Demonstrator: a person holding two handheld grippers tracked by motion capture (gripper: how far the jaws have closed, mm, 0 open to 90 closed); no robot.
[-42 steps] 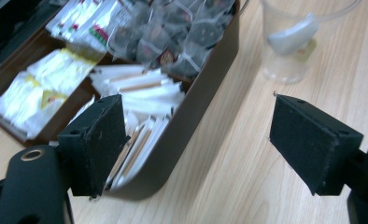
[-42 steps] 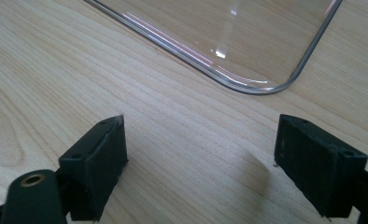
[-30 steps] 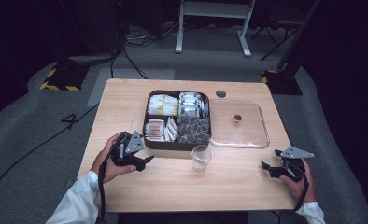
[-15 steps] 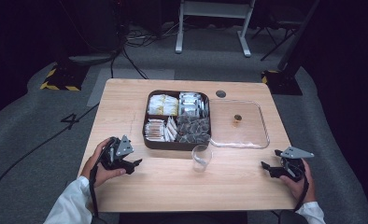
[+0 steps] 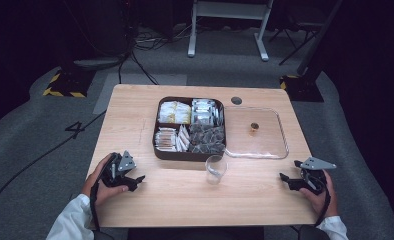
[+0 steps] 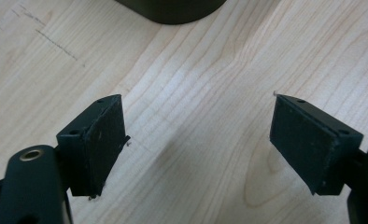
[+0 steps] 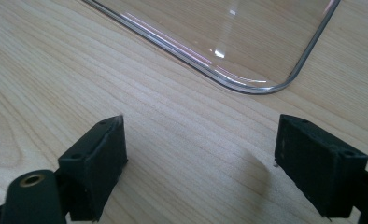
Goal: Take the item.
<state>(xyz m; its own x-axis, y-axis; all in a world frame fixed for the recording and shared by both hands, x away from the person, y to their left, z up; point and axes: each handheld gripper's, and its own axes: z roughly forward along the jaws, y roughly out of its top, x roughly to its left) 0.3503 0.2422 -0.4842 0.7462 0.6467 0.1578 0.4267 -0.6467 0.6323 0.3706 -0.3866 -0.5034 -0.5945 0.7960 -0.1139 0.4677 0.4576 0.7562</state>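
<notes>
A dark compartment tray (image 5: 157, 150) of wrapped packets and tea bags sits mid-table, and its corner (image 6: 173, 10) shows at the top of the left gripper view. To its right lies a clear lid (image 5: 280, 150) with a small brown knob (image 5: 254, 126); its rounded corner (image 7: 261, 88) lies ahead of the right jaws. A small clear glass (image 5: 216, 169) stands in front of the tray. My left gripper (image 5: 137, 180) (image 6: 198, 144) rests low at the front left, open and empty. My right gripper (image 5: 283, 177) (image 7: 201, 154) sits at the front right, open over bare wood.
The wooden table (image 5: 185, 210) has a round cable hole (image 5: 236, 100) at the back. Grey carpet surrounds it, with cables (image 5: 135, 55) and a white stand's legs (image 5: 225, 30) behind. White sleeves (image 5: 72, 222) enter at the bottom.
My left gripper has moved left and down toward the table's front left edge, away from the tray. The right gripper has stayed where it was.
</notes>
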